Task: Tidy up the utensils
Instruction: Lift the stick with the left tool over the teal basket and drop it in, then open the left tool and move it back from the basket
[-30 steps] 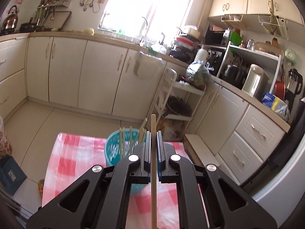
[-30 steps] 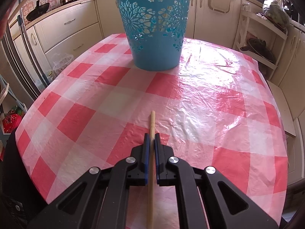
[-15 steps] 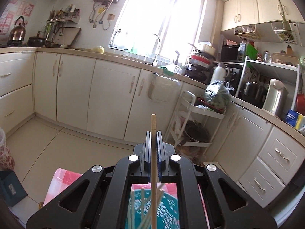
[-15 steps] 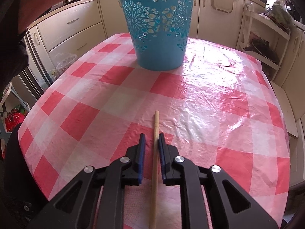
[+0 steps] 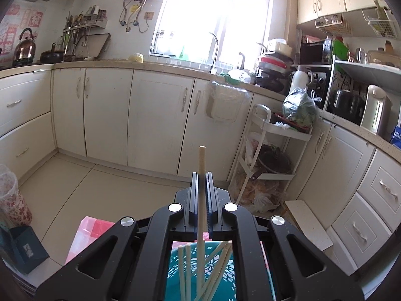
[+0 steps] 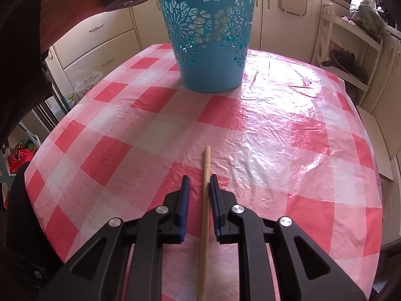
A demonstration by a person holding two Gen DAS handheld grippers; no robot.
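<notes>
**Most chopsticks binned, two still out**

The teal basket (image 6: 210, 42) at the surface's (image 6: 288, 135) far end already holds several chopsticks (image 5: 184, 271). The left tool (image 5: 201, 188) grips another chopstick (image 5: 201, 160) above it. The right tool's (image 6: 199, 183) jaws, just opened, loosely straddle the near chopstick (image 6: 206, 188), which lies unclamped.

Basket (image 6: 211, 40): turquoise-blue, walls pierced with floral cut-outs. Tablecloth (image 6: 263, 130): glossy red, pink and white check. Chopstick (image 6: 206, 200) on the cloth: pale wood, unpatterned; the chopsticks (image 5: 190, 271) in the basket were the same tan. Right gripper (image 6: 199, 183): black body, blue pads, silver screws. Cabinets (image 5: 155, 115): cream. Kettle (image 5: 25, 46): coppery metal.
</notes>
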